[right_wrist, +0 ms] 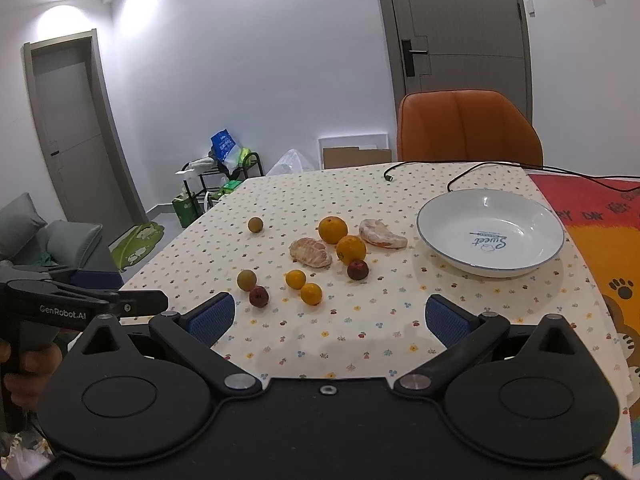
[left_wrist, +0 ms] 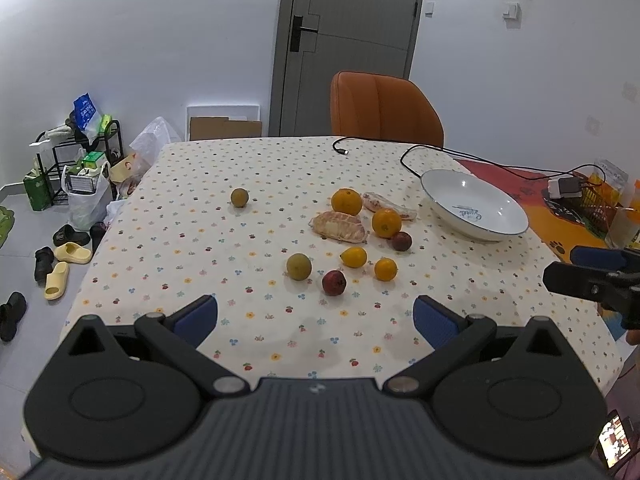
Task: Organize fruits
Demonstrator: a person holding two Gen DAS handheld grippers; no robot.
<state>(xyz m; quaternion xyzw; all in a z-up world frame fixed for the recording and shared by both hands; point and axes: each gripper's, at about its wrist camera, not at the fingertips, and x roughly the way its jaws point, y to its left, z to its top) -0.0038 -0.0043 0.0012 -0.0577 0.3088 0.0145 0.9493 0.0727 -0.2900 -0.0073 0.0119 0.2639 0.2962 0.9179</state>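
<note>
Loose fruit lies mid-table on a dotted cloth: two oranges [left_wrist: 346, 201] [right_wrist: 333, 230], two peeled citrus pieces [left_wrist: 338, 227] [right_wrist: 311, 252], small yellow-orange fruits [left_wrist: 353, 257] [right_wrist: 295, 279], two dark red fruits [left_wrist: 334, 282] [right_wrist: 357, 269] and two greenish-brown ones [left_wrist: 299, 266] [right_wrist: 246, 279]. An empty white bowl [left_wrist: 474, 224] [right_wrist: 490, 258] sits to the right of them. My left gripper [left_wrist: 316, 318] hangs open above the near cloth, short of the fruit. My right gripper [right_wrist: 330, 316] is open too, nothing between its fingers.
An orange chair [left_wrist: 384, 110] stands at the table's far side. A black cable [left_wrist: 460, 156] trails past the bowl to a charger. A colourful mat [right_wrist: 600, 248] covers the table's right part. Shoes, bags and a rack [left_wrist: 80, 168] crowd the floor at left.
</note>
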